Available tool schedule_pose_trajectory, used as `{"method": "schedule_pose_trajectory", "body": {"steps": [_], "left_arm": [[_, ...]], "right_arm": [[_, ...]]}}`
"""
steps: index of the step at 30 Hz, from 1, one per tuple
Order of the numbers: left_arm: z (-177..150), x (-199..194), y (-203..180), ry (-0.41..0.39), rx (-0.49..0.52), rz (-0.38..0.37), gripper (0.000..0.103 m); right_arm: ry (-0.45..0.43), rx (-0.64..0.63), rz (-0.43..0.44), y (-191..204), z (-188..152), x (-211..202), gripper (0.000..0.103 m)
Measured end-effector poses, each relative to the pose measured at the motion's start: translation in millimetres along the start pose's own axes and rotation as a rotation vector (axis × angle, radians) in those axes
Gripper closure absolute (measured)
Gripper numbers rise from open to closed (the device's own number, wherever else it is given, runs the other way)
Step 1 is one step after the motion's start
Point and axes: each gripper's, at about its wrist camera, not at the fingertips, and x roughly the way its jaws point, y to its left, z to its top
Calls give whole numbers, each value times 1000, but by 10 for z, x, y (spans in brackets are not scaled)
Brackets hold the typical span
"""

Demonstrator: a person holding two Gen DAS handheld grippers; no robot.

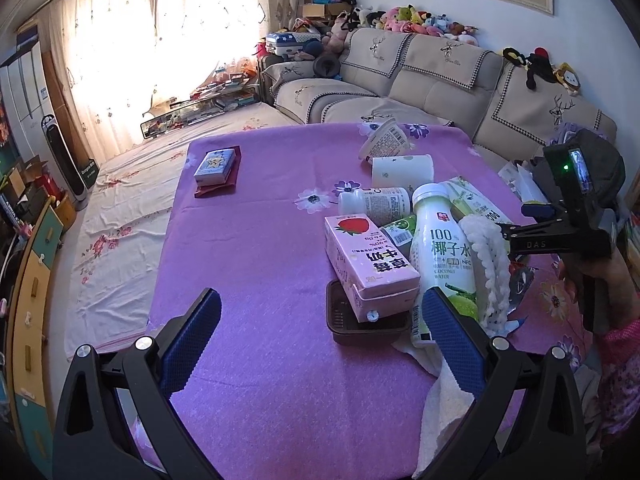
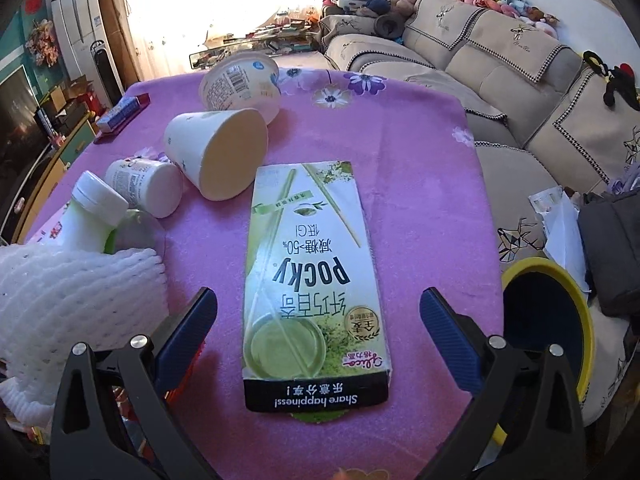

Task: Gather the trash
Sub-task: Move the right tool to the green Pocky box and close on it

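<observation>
Covering the surface: a purple flowered cloth (image 1: 256, 248) spreads over the whole surface, filling the middle of both views.
Left claw: the left claw (image 1: 320, 334) stands wide at the bottom of the left view, holding nothing, its blue pads either side of bare cloth.
Right claw: the right claw (image 2: 318, 328) is spread wide at the bottom of the right view, astride the near end of the Pocky box without touching it; its body also shows at the right edge of the left view (image 1: 560, 236).
Pocky box: the green Pocky box (image 2: 314, 280) lies flat on the cloth, centre of the right view.
Trash heap: centre right of the left view, a pink strawberry milk carton (image 1: 368, 264) leans on a dark brown tray (image 1: 360, 326), just beside a coconut water bottle (image 1: 444, 248) and white foam netting (image 1: 492, 272).
Cups: two paper cups lie tipped over toward the far edge, a plain paper cup (image 2: 216, 152) and a barcoded tub (image 2: 240, 84), with a small white bottle (image 2: 144, 186) on its side near them.
Far corner: a blue card box (image 1: 214, 166) sits on a dark red packet, upper left of the cloth, well apart from the heap.
Bin: a yellow-rimmed bin (image 2: 560, 320) stands off the surface, lower right of the right view.
Room: a beige sofa (image 1: 440, 76) with plush toys along its back fills the upper right; bright curtained windows (image 1: 160, 40) fill the upper left; drawers line the left edge.
</observation>
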Motion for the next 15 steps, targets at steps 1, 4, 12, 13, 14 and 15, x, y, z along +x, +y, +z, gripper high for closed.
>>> {"method": "schedule_pose_trajectory", "body": {"steps": [1,4,12,13,14,15], "left_arm": [[14,27,-10,1,4,-1,4],[49,82,-24,5,10,-8,4],[91,188,-47,23,15,-18,4],[89,187,-53,24,18,-20,4],[90,186,-62,24,23,-22,4],[92,182,-75,22,27,-23,4]], "right_arm": [[12,-9,-7,9,-1,39,6],[37,-24,-17,-4,-30,121,6],[55,-2,30,-59,-137,191,27],[52,4,35,-73,-135,182,28],[41,13,36,-95,-125,157,28],[28,21,33,-117,-117,116,28]]}}
